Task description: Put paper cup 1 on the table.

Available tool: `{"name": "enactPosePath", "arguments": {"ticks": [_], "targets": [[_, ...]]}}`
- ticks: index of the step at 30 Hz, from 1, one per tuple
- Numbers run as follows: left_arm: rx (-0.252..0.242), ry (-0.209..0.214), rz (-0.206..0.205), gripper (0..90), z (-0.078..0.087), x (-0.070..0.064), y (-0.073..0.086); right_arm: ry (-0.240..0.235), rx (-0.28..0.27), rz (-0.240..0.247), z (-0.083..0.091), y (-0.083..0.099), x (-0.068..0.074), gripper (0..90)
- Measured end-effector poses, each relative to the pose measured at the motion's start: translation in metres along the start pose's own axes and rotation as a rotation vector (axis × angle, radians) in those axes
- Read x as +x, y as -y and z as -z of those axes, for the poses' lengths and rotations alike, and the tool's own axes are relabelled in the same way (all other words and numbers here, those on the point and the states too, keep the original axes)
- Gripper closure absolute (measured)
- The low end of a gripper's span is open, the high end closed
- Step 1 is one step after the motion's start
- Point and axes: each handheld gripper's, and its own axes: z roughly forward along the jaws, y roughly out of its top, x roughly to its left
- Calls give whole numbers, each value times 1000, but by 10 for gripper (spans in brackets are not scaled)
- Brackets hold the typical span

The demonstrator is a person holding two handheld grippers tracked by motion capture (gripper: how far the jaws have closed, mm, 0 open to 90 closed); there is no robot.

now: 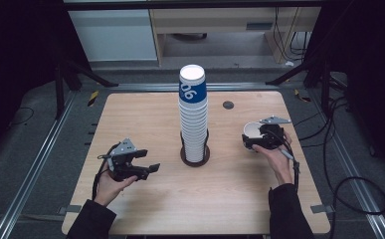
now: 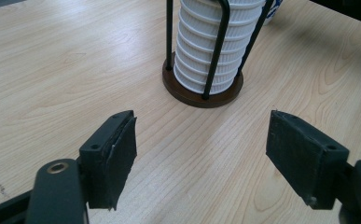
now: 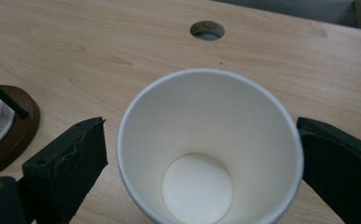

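Pale wood covers the desk, seen from above with a person's forearms in dark sleeves entering from the bottom edge. On the left, the person's left hand holds the left claw low over the desk, pointing toward the middle, with its jaws spread wide and nothing between them. In the left gripper view those two black jaws stand far apart over bare wood, and the rack with its stack is straight ahead. At the centre of the desk a tall stack of white paper cups stands upright in that rack, a round dark base with thin black upright rods; the top cup carries a blue band with white markings. To the right, the right hand holds the right claw around a single white paper cup, well apart from the stack. In the right gripper view the cup opens toward the camera, with a black jaw at each side of its rim. Beyond it, a small round hole is set in the desk.
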Motion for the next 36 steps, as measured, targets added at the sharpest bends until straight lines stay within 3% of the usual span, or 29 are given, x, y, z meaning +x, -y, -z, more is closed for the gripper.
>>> {"name": "enactPosePath", "arguments": {"ticks": [12,21,31,36], "targets": [[6,-4,4,235,-1,0,0,-1,-130,-26,32,-15,-2,57],[7,-9,7,235,0,1,1,-124,-274,-20,70,-46,19,71],[14,-12,12,234,0,3,1,-319,-409,44,109,-81,61,74],[17,-16,14,233,-1,3,2,-389,-459,71,122,-98,82,73]]}}
